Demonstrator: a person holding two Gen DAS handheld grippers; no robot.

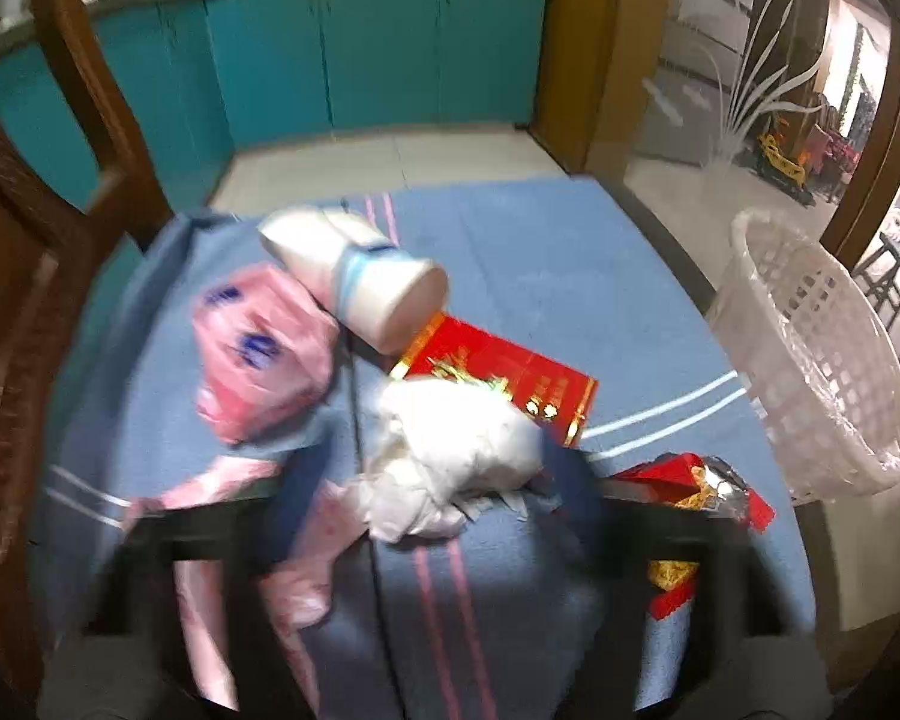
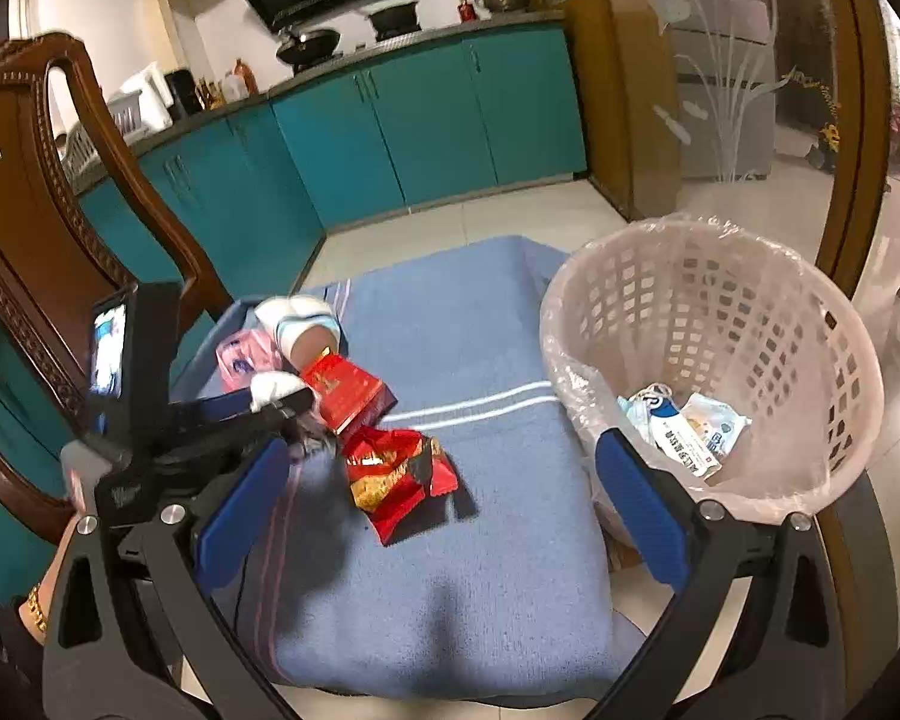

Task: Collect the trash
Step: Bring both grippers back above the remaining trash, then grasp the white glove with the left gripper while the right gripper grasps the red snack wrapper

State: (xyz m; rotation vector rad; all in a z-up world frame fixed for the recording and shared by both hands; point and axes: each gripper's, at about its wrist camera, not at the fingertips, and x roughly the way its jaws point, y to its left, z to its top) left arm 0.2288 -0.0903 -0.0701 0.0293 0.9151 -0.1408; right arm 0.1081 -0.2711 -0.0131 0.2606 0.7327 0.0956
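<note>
left tongs: pinching the white crumpled wad, apparently ready to lift it.
right tongs: spread, empty, hovering over the blue cloth surface beside the basket, likely ready for the next item.
trash: pink bag, white bottle, red box, red wrapper, all heaped left of the basket.
basket: bag-lined, some packets already inside.

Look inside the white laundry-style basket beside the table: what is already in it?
The basket has a clear plastic liner. On its bottom lie a few white and blue wrappers. Its near wall covers part of the bottom, so more may be hidden.
</note>
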